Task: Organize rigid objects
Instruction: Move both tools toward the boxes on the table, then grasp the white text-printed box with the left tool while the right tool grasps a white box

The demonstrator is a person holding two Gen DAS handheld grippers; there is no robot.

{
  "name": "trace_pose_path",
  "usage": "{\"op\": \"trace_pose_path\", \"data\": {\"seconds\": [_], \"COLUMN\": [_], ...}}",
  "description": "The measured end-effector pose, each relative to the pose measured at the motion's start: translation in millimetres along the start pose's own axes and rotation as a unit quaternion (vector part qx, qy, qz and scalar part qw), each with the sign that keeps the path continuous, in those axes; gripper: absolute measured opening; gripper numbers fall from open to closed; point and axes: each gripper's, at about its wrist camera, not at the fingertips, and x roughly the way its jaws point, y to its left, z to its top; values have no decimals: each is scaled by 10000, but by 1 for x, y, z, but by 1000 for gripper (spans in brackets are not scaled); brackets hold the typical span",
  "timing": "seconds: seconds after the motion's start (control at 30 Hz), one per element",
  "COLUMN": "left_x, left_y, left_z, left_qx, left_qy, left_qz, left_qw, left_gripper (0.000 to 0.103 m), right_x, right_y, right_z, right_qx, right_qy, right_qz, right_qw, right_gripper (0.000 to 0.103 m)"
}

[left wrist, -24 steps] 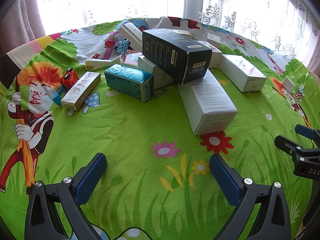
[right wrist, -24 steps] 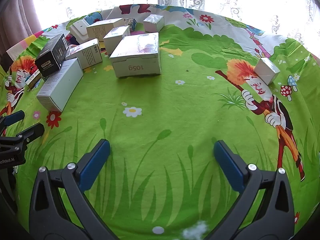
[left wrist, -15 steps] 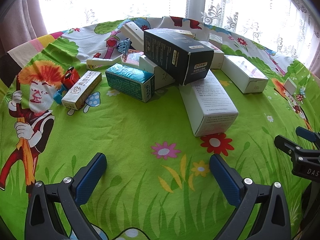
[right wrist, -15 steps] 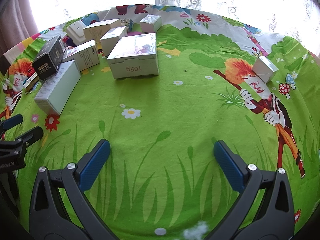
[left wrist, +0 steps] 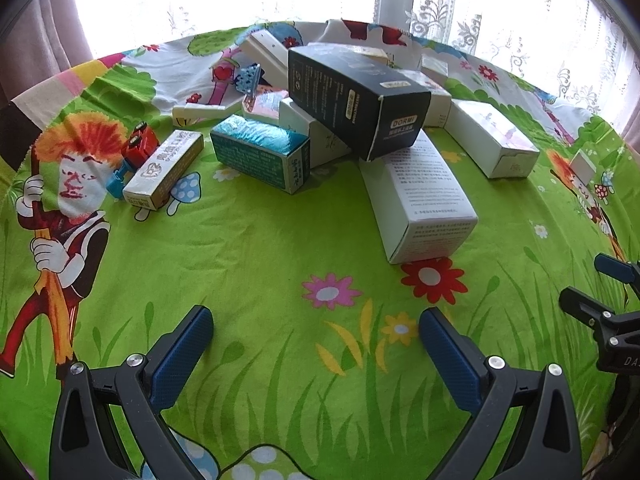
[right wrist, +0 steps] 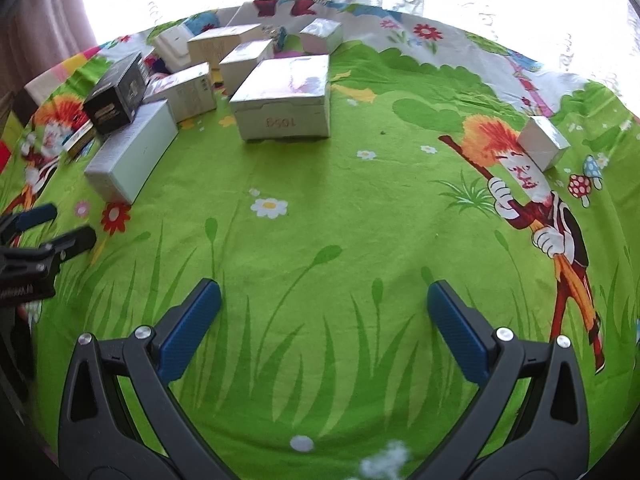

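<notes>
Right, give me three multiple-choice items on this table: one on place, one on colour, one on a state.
1. What does the black box rest on?
A. other boxes
B. bare cloth only
C. a gripper

2. What colour are the gripper pads?
A. red
B. blue
C. yellow

3. How do the left gripper and right gripper stand?
A. both clamp boxes
B. one holds a box
C. both open and empty

Answers: 1 A, it lies tilted across the long white box and others. 2 B, blue ribbed pads show in both wrist views. 3 C, only the green tablecloth shows between the jaws.
</notes>
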Motion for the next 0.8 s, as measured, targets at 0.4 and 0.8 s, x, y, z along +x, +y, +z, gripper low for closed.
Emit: {"op": "trace_pose_path", "data": {"seconds": [0.4, 0.8], "left_x": [14, -4], "left_y": [-44, -52], "left_z": [36, 12], "left_qx": [-415, 194], "left_qy": [-88, -319], "left_qz": [-190, -317], "left_qw": [9989, 9988], "left_gripper": [103, 43], "right_x": [10, 36], "right_y": [-142, -190], "right_z": [16, 77], "right_qx": [1431, 1031], "right_qy": [-60, -330], "right_qz": [-671, -793], "right_qw": [9874, 9910], "right_gripper": [103, 103]}}
